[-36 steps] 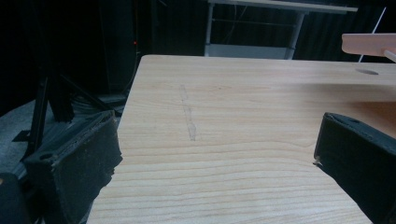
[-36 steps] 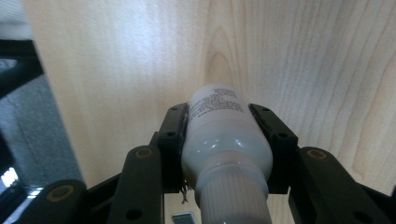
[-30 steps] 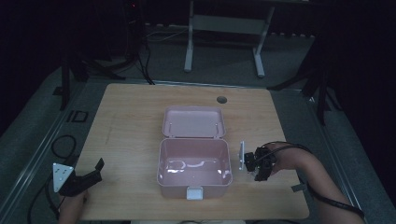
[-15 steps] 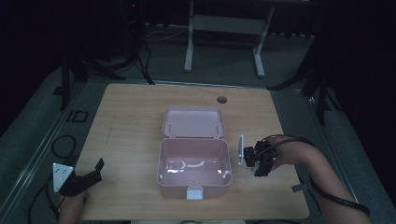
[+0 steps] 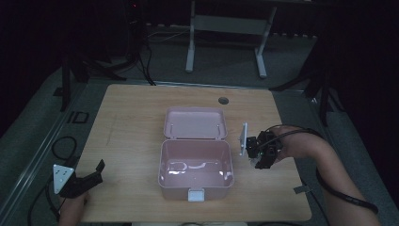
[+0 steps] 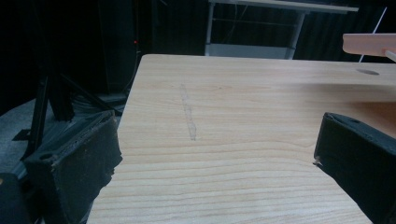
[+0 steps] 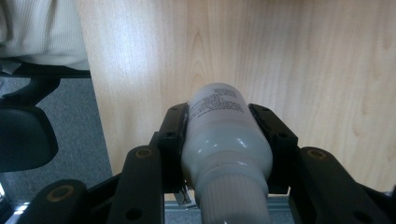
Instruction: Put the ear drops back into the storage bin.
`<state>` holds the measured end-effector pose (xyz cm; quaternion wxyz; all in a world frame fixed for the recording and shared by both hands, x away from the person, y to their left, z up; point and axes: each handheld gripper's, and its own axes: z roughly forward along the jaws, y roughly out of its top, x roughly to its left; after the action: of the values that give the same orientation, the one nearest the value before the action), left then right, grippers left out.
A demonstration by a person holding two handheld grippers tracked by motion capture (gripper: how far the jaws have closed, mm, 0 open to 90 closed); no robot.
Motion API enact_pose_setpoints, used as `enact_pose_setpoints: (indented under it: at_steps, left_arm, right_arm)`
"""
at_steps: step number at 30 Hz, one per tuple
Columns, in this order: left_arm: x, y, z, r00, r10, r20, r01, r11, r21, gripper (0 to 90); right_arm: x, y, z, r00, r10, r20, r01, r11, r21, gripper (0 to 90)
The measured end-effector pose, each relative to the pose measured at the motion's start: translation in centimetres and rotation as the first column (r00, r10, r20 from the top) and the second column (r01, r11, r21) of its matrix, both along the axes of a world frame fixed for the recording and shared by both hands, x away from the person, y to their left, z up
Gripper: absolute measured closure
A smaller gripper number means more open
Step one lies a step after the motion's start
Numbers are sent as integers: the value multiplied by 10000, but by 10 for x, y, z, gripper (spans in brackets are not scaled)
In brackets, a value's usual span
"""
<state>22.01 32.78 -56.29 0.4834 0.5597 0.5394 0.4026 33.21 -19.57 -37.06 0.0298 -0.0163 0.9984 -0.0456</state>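
The room around you was dark, with only a metal stand (image 5: 226, 37) and some cables (image 5: 61, 146) on the floor faintly showing beyond the far edge of the wooden bench (image 5: 131, 122). On the bench, near the middle and toward your near edge, sat a pink box (image 5: 196, 167) with its lid (image 5: 195, 123) thrown back flat toward the far edge; pale glints lay on its floor, too dim to tell whether they were contents or reflections. A small dark hole (image 5: 223, 100) marked the bench near its far edge.

Your left claw (image 5: 91, 175) hung at the near left corner, its jaws spread wide with bare wood between them and nothing held; in the left gripper view a corner of the pink box was cut off at the upper right.

Your right claw (image 5: 261, 149) was just beside the right wall of the box, near the bench's right edge. From above it was a dark tangle and what it carried was hard to read. The right gripper view showed its jaws closed against the sides of a white bottle (image 7: 224, 135), label text too blurred to read, its neck end cut off at the bottom.
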Motion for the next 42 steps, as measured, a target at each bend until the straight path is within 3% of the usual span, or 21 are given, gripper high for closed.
enact_pose_setpoints:
  at_steps: [5,23,42]
  left_arm:
    - [0,0,0,10000,2,-6,-2,10000,-16,4]
    - [0,0,0,10000,-35,-3,35,10000,-18,4]
    - [0,0,0,10000,-58,2,58,10000,-33,4]
  right_arm:
    - [1,8,7,10000,-1,75,2,10000,-26,596]
    - [-1,57,9,9962,871,1,-871,9962,97,596]
    - [-10,102,1,9797,2002,-123,-2000,9797,152,596]
